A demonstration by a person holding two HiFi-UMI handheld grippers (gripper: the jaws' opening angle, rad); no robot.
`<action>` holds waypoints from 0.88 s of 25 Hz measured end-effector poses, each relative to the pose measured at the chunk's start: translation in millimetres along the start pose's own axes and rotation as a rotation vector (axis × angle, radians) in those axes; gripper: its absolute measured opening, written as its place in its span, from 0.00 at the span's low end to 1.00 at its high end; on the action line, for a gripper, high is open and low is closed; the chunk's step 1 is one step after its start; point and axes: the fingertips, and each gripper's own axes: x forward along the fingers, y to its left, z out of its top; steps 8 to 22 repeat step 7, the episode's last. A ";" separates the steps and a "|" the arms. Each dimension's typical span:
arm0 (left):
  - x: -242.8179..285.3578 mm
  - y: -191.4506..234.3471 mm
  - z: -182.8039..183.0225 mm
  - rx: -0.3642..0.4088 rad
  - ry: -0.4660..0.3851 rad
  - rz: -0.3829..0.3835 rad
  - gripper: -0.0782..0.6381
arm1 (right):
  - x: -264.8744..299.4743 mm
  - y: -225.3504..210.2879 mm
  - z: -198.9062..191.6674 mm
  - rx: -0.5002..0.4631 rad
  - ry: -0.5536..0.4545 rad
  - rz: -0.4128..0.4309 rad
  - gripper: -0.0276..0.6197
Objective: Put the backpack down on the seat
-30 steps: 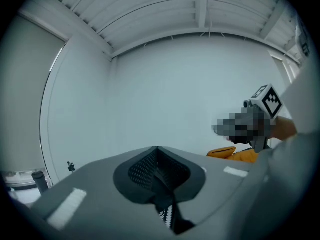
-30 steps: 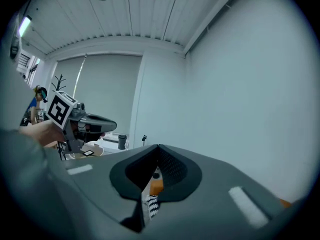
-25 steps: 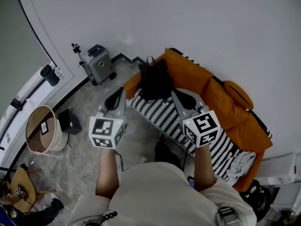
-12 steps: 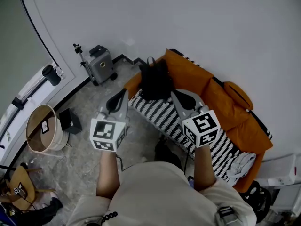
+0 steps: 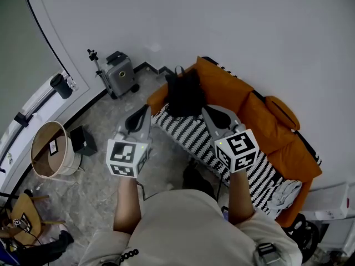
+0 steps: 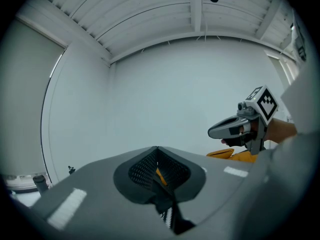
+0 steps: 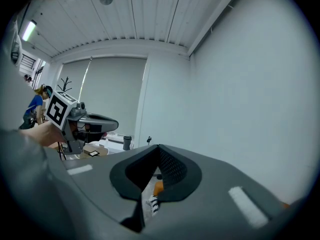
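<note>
The black backpack (image 5: 183, 93) sits upright on the left end of the orange sofa (image 5: 260, 115), on its black-and-white striped seat cover (image 5: 191, 134). Both grippers hang in the air in front of the sofa, short of the backpack and apart from it. My left gripper (image 5: 145, 108) is shut with nothing in it; its closed jaws (image 6: 157, 156) point at the white wall. My right gripper (image 5: 204, 110) is also shut and empty (image 7: 159, 151). Each gripper shows in the other's view: the right one (image 6: 240, 129) and the left one (image 7: 80, 121).
A grey suitcase (image 5: 119, 73) and a small tripod (image 5: 95, 68) stand by the wall left of the sofa. A round wooden bin (image 5: 52, 151), a black box (image 5: 83, 142) and a wooden chair (image 5: 22, 220) are on the floor at left. Grey cloth (image 5: 285, 193) lies on the sofa's right end.
</note>
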 end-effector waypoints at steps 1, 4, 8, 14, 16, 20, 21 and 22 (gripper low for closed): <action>0.1 0.4 -0.6 -0.002 0.000 0.000 0.12 | 0.6 -0.1 -0.5 -0.001 0.002 -0.001 0.05; 0.1 1.6 -2.5 -0.004 0.002 -0.002 0.12 | 2.9 0.5 -2.1 -0.001 0.005 0.000 0.05; 0.3 4.7 -4.8 -0.006 0.006 -0.003 0.12 | 6.6 1.6 -3.2 0.003 0.009 0.001 0.05; 0.3 4.7 -4.8 -0.006 0.006 -0.003 0.12 | 6.6 1.6 -3.2 0.003 0.009 0.001 0.05; 0.3 4.7 -4.8 -0.006 0.006 -0.003 0.12 | 6.6 1.6 -3.2 0.003 0.009 0.001 0.05; 0.3 4.7 -4.8 -0.006 0.006 -0.003 0.12 | 6.6 1.6 -3.2 0.003 0.009 0.001 0.05; 0.3 4.7 -4.8 -0.006 0.006 -0.003 0.12 | 6.6 1.6 -3.2 0.003 0.009 0.001 0.05; 0.3 4.7 -4.8 -0.006 0.006 -0.003 0.12 | 6.6 1.6 -3.2 0.003 0.009 0.001 0.05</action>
